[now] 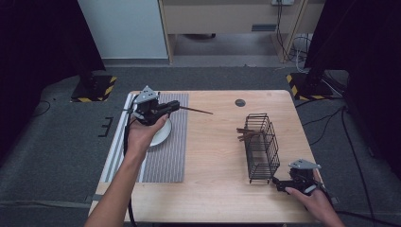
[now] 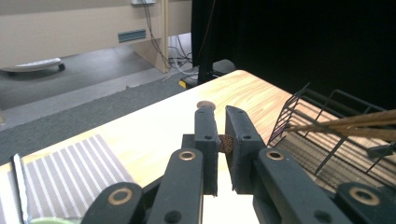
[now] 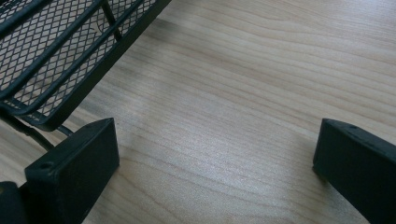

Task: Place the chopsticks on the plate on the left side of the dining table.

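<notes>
Above the striped mat (image 1: pixel 165 146), left hand-held gripper (image 1: pixel 176 107) levels chopstick (image 1: pixel 196 110) pointing right.

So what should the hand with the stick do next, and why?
Probably lower it onto the striped mat beside the white plate. The left gripper is shut on one brown chopstick, held above the mat, away from the wire basket holding more.

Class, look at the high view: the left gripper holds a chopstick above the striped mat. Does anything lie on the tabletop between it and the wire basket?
Nothing visible does. The left gripper holds the chopstick pointing toward the wire basket, with bare table between them. More chopsticks already poke out of the basket's side.
</notes>
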